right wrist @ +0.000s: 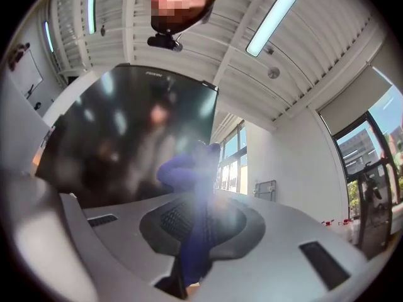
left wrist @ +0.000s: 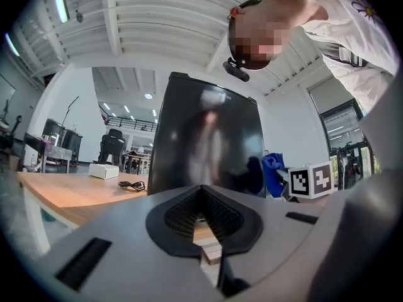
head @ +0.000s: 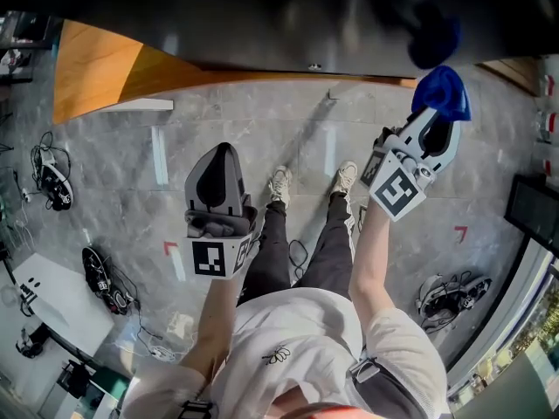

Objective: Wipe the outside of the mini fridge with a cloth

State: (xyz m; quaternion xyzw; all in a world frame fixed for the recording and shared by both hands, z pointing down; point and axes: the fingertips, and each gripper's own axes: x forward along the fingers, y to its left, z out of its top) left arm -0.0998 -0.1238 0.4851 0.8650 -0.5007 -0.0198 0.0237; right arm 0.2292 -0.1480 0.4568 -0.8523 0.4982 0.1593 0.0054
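Cloth (head: 443, 85), blue and bunched, is clamped in the jaws of the right gripper (head: 437, 116), raised at the right against or just short of the glossy black front of the mini fridge (head: 262, 16); its reflection shows just beyond it. The left gripper (head: 218, 166) hangs back, nearer the person and well clear of the fridge, jaws together on nothing. The fridge stands on the wooden desk (head: 96, 68). The wiping step seems to be under way or about to start. Next, the cloth likely needs pressing flat on the door and sweeping leftward across it.
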